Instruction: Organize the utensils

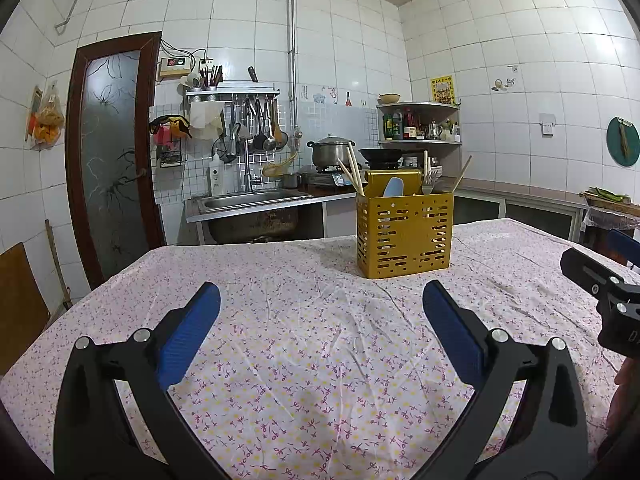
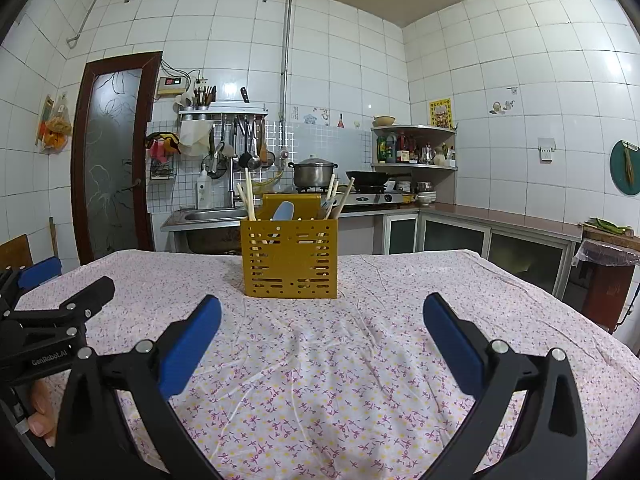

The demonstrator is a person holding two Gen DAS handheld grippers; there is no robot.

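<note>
A yellow perforated utensil holder (image 1: 405, 235) stands upright on the table with the floral cloth (image 1: 312, 344); it also shows in the right wrist view (image 2: 291, 258). It holds wooden chopsticks (image 1: 353, 174), a light blue spoon (image 1: 393, 188) and a metal fork (image 1: 428, 184). My left gripper (image 1: 321, 294) is open and empty, well short of the holder. My right gripper (image 2: 322, 308) is open and empty, just short of the holder. No loose utensil shows on the cloth.
The right gripper's body (image 1: 600, 292) shows at the right edge of the left view; the left gripper's body (image 2: 52, 320) at the left edge of the right view. Behind the table are a sink (image 1: 248, 200), a stove with a pot (image 1: 330, 152) and a counter (image 2: 500, 220).
</note>
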